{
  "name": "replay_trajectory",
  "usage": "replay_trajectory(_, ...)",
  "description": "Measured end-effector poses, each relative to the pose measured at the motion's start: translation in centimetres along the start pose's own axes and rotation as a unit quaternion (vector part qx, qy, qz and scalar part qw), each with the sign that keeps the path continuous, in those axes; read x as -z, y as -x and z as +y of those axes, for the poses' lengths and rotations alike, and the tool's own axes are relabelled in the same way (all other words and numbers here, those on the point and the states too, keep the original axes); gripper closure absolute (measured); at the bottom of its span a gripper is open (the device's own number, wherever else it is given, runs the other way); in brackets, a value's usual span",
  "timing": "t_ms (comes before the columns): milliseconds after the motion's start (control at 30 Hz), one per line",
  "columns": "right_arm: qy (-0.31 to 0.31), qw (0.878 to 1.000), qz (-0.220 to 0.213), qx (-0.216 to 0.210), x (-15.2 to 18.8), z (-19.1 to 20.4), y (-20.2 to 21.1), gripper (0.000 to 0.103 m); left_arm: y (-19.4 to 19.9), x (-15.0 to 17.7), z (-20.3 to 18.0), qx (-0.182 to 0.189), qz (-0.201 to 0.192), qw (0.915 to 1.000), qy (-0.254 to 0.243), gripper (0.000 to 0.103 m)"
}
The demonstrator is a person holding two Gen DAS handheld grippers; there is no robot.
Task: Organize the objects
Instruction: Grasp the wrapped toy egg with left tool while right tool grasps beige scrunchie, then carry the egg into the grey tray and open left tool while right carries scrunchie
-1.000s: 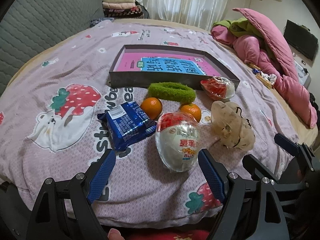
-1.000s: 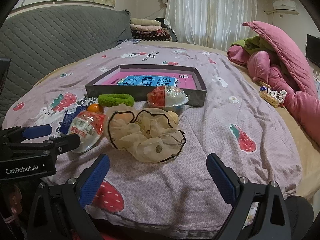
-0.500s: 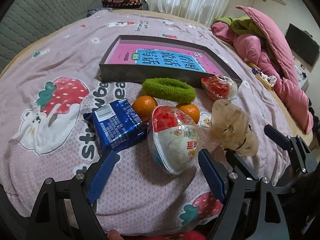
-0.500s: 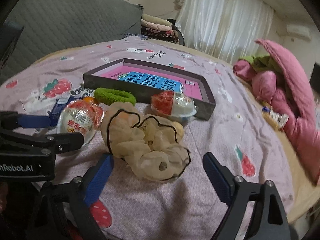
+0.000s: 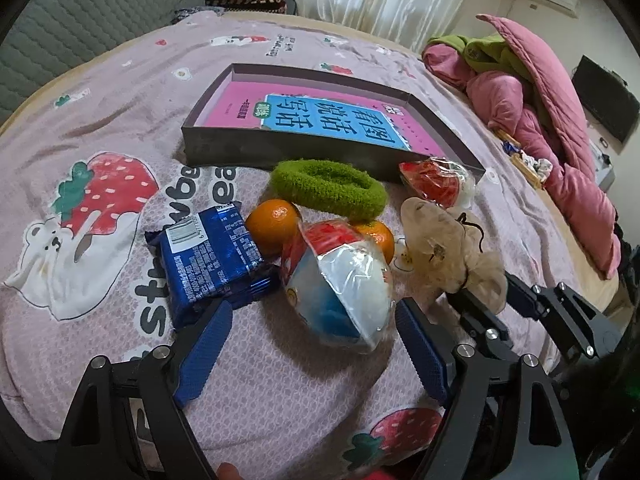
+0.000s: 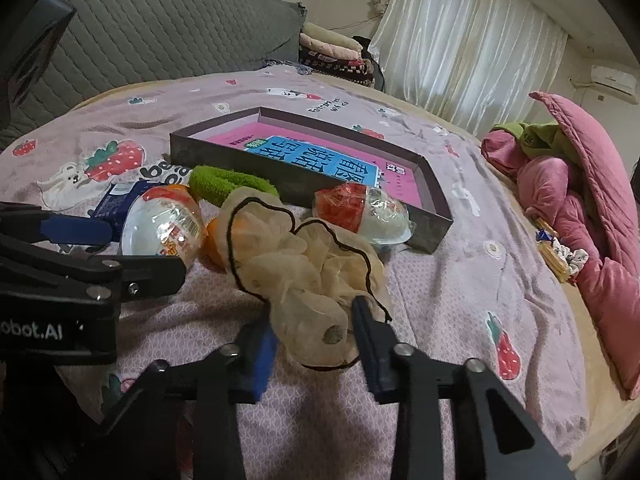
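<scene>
On the bed (image 5: 100,92), near its front edge, a blue snack packet (image 5: 208,256) lies leftmost, then two oranges (image 5: 272,226). The left gripper (image 5: 308,344) holds its jaws wide around a wrapped egg-shaped toy (image 5: 340,280), pads apart from it. The right gripper (image 6: 316,344) is closing its jaws on a beige mesh scrunchie (image 6: 304,272). Behind lie a green scrunchie (image 5: 328,188) and a grey box (image 5: 280,152).

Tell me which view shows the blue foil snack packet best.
Left wrist view: the blue foil snack packet lies fully exposed, barcode up. The right wrist view shows only a sliver behind the left gripper and the plastic-wrapped egg.
</scene>
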State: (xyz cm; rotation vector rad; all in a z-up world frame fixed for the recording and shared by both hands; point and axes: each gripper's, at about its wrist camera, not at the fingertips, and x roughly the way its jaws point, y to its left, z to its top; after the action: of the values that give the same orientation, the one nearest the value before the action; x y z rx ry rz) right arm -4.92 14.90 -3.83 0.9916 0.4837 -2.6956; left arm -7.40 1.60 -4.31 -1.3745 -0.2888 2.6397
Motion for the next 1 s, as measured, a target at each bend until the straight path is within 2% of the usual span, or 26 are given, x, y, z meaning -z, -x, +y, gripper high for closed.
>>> replay_trajectory(67,-0.005,1.000,-0.003,-0.006,0.0,-0.2,0.1,0.075,-0.1,-0.1,0.1,0.002,0.001,1.0000,0.005,0.021)
replay_trajectory(200,-0.015,1.000,-0.007,-0.014,0.0,-0.5,0.3,0.075,-0.5,-0.4,-0.1,0.019,0.007,0.9998,0.007,0.040)
replay_trajectory(333,-0.019,1.000,-0.008,-0.018,0.1,-0.6,0.3,0.075,-0.9,-0.6,-0.5,0.025,0.011,0.9996,0.004,0.050)
replay_trajectory(600,-0.037,0.999,-0.016,-0.033,0.1,-1.3,0.5,0.080,-0.9,-0.7,0.0,0.045,0.002,0.9989,0.017,0.051)
replay_trajectory(1000,-0.058,0.995,-0.049,-0.056,-0.1,-2.1,1.9,0.085,1.3,-0.4,-0.3,0.046,-0.034,0.9984,-0.004,0.051)
